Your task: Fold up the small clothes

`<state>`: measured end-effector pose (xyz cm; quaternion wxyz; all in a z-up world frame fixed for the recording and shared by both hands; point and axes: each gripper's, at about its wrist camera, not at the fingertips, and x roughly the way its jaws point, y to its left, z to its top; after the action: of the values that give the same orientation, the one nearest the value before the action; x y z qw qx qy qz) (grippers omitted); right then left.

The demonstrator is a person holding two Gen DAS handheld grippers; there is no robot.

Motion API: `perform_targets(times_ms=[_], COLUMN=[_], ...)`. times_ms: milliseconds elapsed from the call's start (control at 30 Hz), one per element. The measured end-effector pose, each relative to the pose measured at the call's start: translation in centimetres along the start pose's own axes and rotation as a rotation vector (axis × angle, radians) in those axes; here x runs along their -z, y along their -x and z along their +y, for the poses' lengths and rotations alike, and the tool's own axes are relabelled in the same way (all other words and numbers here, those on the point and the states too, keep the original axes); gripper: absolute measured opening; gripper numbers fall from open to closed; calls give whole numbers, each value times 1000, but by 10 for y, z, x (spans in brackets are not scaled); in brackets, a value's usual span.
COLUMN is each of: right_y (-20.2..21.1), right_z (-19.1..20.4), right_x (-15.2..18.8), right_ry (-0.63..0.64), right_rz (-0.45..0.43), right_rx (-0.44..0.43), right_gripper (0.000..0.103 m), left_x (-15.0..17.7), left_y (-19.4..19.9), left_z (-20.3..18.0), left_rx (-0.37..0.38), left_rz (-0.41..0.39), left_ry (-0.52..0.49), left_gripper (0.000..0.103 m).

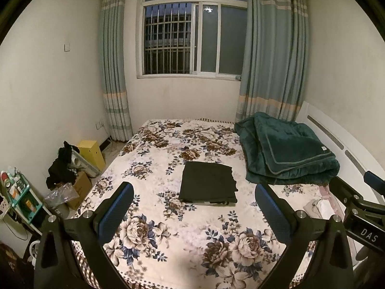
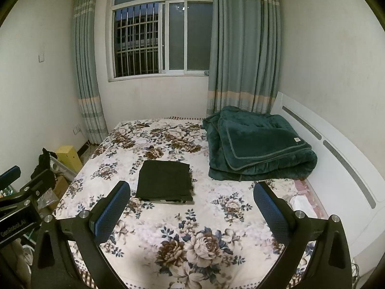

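While both claws are held above the near end of the flowered bedspread [image 1: 168, 240], nothing is gripped by either. The left gripper [image 1: 193, 207] is seen at the bottom of the left wrist view with its blue-padded fingers [image 1: 118, 209] spread wide, bare bedspread showing between them. The right gripper [image 2: 191, 207] is likewise spread wide and empty at the bottom of the right wrist view. A dark garment [image 1: 208, 183], folded into a neat rectangle, is laid flat near the centre of the frame, apart from both claws. A folded green blanket [image 1: 288, 151] is piled at centre right, just beside the white headboard [image 2: 336, 154].
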<state>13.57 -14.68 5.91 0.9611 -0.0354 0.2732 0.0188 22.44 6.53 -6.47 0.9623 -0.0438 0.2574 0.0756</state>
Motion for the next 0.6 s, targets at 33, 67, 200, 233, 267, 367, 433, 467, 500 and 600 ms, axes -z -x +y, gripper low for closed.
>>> perform_targets(times_ms=[33,67,200,233,267,367,433,467,500,600], right_y=[-1,2,1,4,4,5,0,-1,-3,-1], right_z=[1,-1,1,-1,0,0,5,8,10,9], right_x=[0,1,2,3,3,5,3,1,0,2], right_ry=[1,-3,-4,-4,-5,-7,0,1,2,-1], right_rz=[1,0,-1,0,1,1,6,6,6,3], right_rx=[0,3,4,5,6,9,7,6,6,10], right_gripper=[103,103,103,103,103,103,103,103,103,103], left_x=[-1,-2,-6,-6,-6,-7,-8,-9,-11,-11], left_y=[-1,1,2,1,1,1,2,2,2,3], left_z=[1,0,-2,-2,-1,-2,-2,-2,-2,-2], left_rx=[0,3,4,6,7,10,8,8,8,8], left_rz=[2,3,1,1,1,2,0,-1,-1,-2], left_ry=[-1,-1,-3,-3,-4,-4,-4,-3,-1,0], left_gripper=[103,103,103,103,103,103,103,103,103,103])
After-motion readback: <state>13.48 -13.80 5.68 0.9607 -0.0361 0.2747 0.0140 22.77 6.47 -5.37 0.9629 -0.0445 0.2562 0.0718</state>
